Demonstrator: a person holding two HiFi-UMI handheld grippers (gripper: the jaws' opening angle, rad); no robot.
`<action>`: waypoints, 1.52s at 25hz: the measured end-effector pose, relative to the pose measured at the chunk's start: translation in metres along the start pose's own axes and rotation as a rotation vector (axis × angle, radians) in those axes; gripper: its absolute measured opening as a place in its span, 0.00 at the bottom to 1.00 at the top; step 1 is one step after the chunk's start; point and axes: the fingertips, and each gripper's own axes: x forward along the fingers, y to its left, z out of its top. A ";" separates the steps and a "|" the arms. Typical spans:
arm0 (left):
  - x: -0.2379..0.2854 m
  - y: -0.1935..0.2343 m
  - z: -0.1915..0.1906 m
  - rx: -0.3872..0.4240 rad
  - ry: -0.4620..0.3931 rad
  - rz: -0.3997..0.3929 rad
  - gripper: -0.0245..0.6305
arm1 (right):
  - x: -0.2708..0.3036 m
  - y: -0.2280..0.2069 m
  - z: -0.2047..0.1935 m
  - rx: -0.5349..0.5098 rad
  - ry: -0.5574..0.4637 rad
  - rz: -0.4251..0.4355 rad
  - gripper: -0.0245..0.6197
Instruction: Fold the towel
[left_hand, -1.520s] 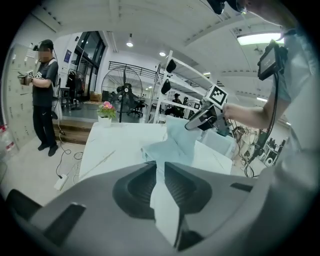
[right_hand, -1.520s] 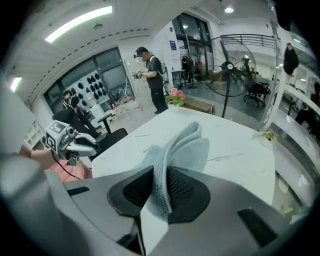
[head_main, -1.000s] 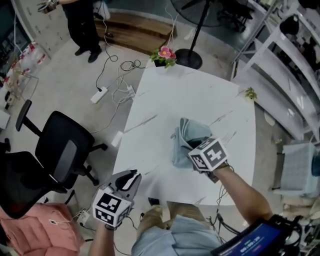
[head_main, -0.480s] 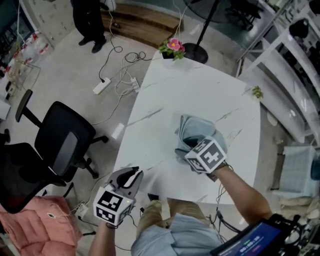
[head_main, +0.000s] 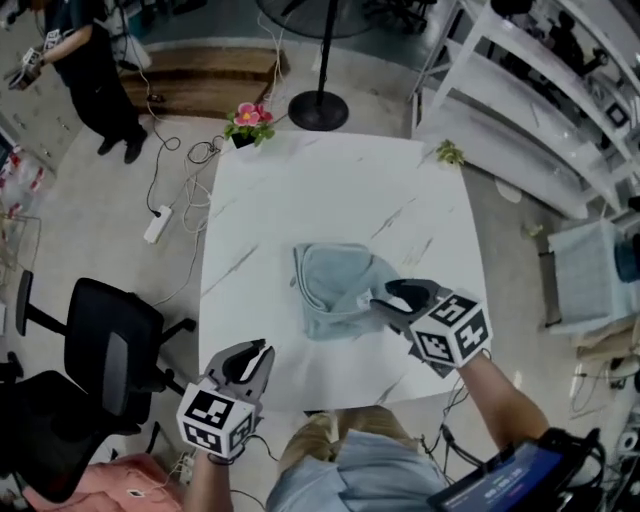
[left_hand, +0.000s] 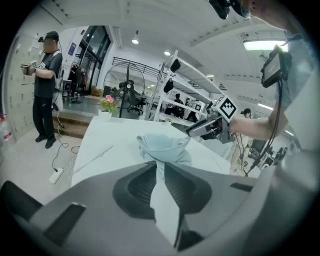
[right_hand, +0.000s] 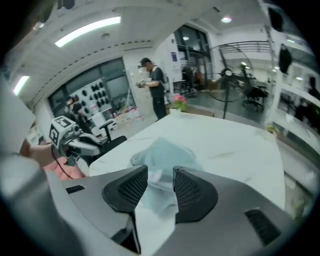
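Crumpled towel (head_main: 335, 290) on table (head_main: 300, 190), right hand-held gripper (head_main: 390, 298) at its edge

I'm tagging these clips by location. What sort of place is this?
Probably a lab or workshop space, not a home: open metal shelving, a black office chair, and a power strip with cables trailing over the floor beside the white table.
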 end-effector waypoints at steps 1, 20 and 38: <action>0.007 -0.003 0.002 0.012 0.009 -0.017 0.12 | -0.006 -0.019 -0.014 0.092 -0.005 -0.034 0.30; 0.038 -0.017 0.008 0.042 0.076 -0.088 0.12 | -0.003 -0.044 -0.002 0.881 -0.222 0.343 0.08; 0.014 -0.008 -0.018 -0.128 0.024 0.000 0.13 | 0.159 0.017 0.058 0.501 0.176 0.372 0.19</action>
